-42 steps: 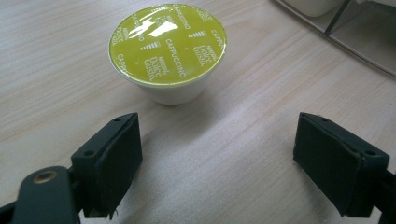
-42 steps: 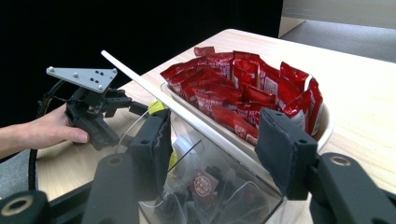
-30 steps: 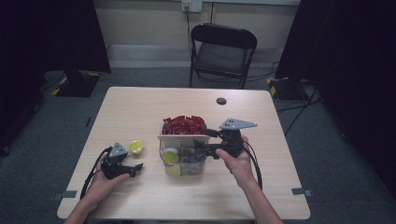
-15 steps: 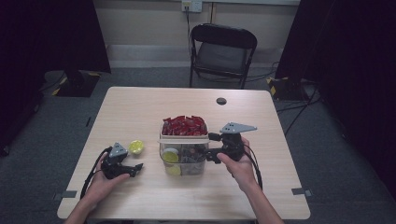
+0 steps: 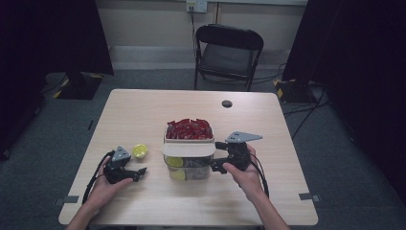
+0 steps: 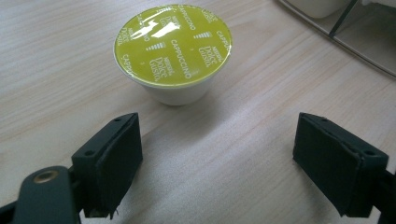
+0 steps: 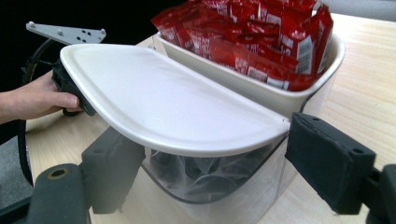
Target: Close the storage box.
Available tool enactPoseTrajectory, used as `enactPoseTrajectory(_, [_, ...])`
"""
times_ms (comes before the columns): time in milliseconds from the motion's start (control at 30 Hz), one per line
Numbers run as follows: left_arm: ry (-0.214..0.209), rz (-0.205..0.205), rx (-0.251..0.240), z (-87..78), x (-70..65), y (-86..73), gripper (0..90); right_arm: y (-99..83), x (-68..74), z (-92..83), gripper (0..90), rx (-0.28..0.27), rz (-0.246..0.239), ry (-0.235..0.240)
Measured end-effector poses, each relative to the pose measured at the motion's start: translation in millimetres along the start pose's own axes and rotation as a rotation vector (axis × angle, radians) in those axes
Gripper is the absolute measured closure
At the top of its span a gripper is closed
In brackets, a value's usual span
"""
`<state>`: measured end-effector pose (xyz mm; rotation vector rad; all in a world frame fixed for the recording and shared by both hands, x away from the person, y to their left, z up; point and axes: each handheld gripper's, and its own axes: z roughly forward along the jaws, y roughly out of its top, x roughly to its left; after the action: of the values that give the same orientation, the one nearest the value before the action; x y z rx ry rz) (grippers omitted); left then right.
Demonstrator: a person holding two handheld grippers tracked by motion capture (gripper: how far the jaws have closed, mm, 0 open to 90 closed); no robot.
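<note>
Cream lid [image 5: 188, 149] level atop clear container [image 5: 189, 168] mid-worktop, between right tongs [image 5: 216, 155], just opened, pads off it. Left tongs [image 5: 141, 173] spread wide, empty, near yellow-green capsule [image 5: 139, 151] on worktop [image 5: 143, 110].

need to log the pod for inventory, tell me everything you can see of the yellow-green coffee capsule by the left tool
The coffee capsule is a small white plastic-looking cup, tapering downward, sealed with a shiny yellow-green foil lid printed "Nescafe Dolce Gusto" and "Cappuccino" in white. It looks sealed and undamaged. It stands upright, lid up, on the wooden table, left of the clear container. It sits just ahead of the open left tool; nothing but the table touches it.
</note>
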<state>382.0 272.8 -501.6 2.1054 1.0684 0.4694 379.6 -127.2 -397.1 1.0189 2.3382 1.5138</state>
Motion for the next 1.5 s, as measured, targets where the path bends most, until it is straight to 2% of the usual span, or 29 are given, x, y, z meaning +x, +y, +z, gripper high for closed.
enactPoseTrajectory(533, [0.0,-0.004,-0.001,0.0,-0.2,-0.1,15.2,-15.3,-2.5,5.0,15.3,0.006,0.032,-0.009])
enactPoseTrajectory(900, [-0.001,-0.002,-0.001,0.5,0.8,0.3,15.2,-24.9,-2.6,1.2,15.6,0.018,0.015,-0.028])
enactPoseTrajectory(1500, [-0.001,-0.002,-0.001,0.5,0.8,0.3,15.2,-42.6,-8.2,-0.9,15.1,0.052,0.02,-0.062])
